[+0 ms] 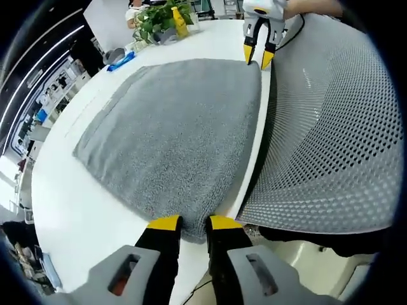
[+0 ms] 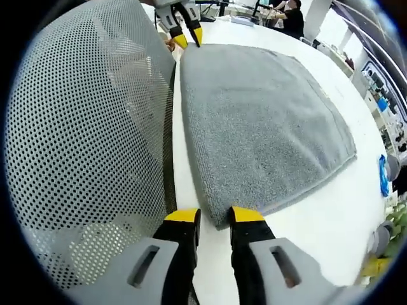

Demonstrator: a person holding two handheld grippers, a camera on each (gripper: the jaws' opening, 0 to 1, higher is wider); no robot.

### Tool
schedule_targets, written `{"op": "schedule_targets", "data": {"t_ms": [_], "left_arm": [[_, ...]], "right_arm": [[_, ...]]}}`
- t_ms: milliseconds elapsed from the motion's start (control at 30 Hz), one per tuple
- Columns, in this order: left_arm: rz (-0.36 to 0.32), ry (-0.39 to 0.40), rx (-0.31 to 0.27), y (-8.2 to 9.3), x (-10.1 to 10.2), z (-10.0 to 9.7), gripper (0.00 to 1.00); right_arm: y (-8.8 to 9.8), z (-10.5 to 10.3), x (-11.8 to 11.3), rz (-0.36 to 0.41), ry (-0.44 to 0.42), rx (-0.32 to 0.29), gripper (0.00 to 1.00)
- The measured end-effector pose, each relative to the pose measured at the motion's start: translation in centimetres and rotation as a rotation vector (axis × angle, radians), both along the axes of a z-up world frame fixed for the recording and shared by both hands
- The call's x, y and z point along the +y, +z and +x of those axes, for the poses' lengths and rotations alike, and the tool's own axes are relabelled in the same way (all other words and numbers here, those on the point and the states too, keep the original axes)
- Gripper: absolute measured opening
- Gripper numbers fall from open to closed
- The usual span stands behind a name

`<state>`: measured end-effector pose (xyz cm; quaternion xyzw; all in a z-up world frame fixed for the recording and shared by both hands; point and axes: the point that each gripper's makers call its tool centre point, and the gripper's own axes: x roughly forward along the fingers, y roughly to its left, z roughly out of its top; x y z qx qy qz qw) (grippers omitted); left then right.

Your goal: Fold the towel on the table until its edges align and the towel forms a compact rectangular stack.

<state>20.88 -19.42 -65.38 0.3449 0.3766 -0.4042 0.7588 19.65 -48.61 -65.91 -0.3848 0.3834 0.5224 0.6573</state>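
The grey towel (image 1: 172, 140) lies flat on the white table (image 1: 76, 216), its near edge beside a mesh chair back (image 1: 331, 140). Both grippers (image 1: 191, 223) (image 2: 215, 216) stand slightly spread at its 2 near corners, nothing pinched. Soft and limp, it is best gripped there.

An open-plan office: a long white table (image 1: 76, 216), a grey mesh chair back (image 1: 337, 127), a potted plant (image 1: 159, 19) at the left gripper view's top, and a seated person (image 2: 292, 16) at monitors in the right gripper view's top.
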Motion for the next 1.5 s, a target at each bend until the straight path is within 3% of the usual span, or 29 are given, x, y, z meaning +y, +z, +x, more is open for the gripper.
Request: {"op": "schedule_targets", "data": {"t_ms": [100,233,300,533,633,700,833,1100,1500], "left_arm": [[-0.004,0.015,-0.001,-0.1,-0.4,0.2,0.13],[0.019,0.034,-0.031,0.5,-0.8,0.1,0.09],[-0.026,0.06,-0.068,1.3,-1.2,0.5,0.07],[-0.097,0.135,-0.08,2.5,-1.4,1.1,0.04],[-0.222,0.205,-0.108,4.4,-2.3,1.9,0.04],[-0.288,0.255,-0.093,5.0,-2.5,2.1,0.04],[-0.296,0.278,-0.105,5.2,-2.2,2.4,0.03],[-0.395,0.366,-0.165,7.6,-1.1,3.0,0.03],[-0.444,0.408,-0.221,9.3,-0.5,3.5,0.03]], "right_arm": [[-0.1,0.3,0.0,0.0,-0.024,0.0,0.12],[-0.1,0.4,0.1,-0.018,0.008,-0.02,0.1],[-0.1,0.7,0.0,-0.014,-0.003,-0.022,0.08],[0.0,1.0,0.1,0.011,-0.055,-0.002,0.02],[1.1,1.2,0.7,0.099,-0.141,0.022,0.0],[1.9,1.5,0.8,0.144,-0.179,0.023,0.0],[3.6,2.5,0.7,0.242,-0.282,0.022,0.0],[7.0,4.2,0.6,0.427,-0.445,-0.012,0.0],[8.7,5.3,0.0,0.487,-0.516,-0.066,0.0]]}}
